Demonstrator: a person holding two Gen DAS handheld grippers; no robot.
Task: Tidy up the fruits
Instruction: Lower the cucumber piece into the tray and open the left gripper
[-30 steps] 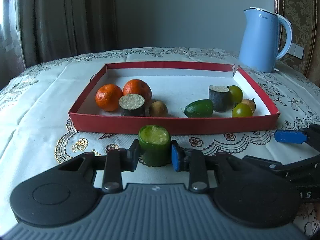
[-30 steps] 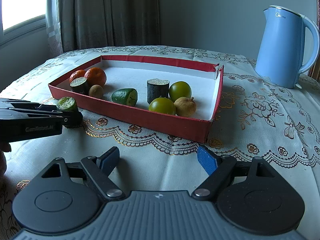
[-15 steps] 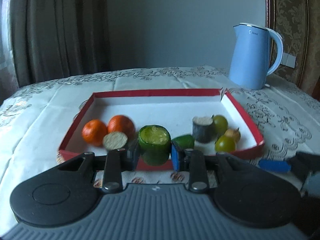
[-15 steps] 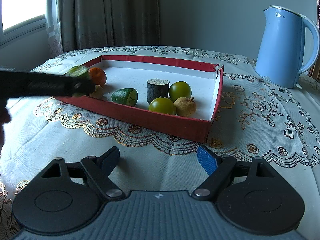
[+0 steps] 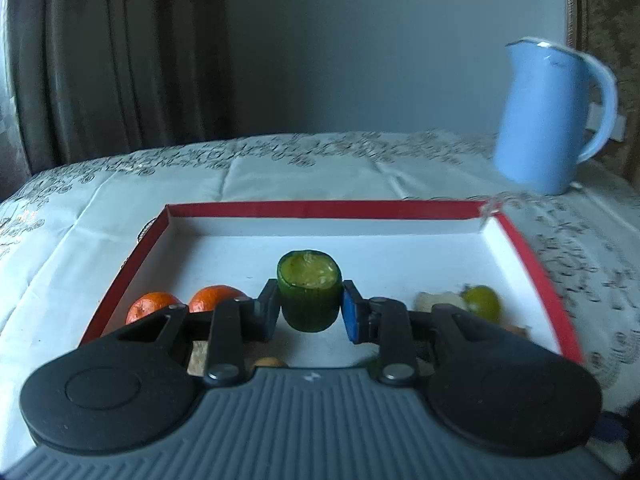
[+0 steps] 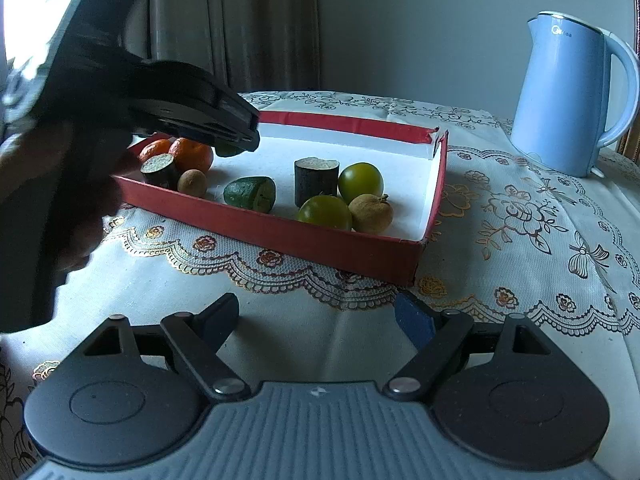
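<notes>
Red tray (image 6: 256, 222) holding fruit, blue kettle (image 6: 560, 104) behind, right gripper (image 6: 316, 320) fingers spread over tablecloth (image 6: 520, 240)

A lived-in room at home, with fruit laid out on a dressed desk.

I work over a desk covered by a cream tablecloth (image 6: 520, 216) with lace scallops and gold-embroidered flowers and butterflies, the sort kept in a dining or sitting room. A pale blue electric kettle (image 6: 568, 96) stands on it near the far right corner, beside a dark patterned chair back (image 5: 604, 40). Heavy brown curtains (image 5: 116, 56) hang along the left, daylight coming in at their edge, and a plain grey wall (image 5: 360, 40) closes the back. A red cardboard box lid (image 6: 280, 232) serves as a makeshift tray for tangerines (image 6: 192, 154) and other fruit.
</notes>
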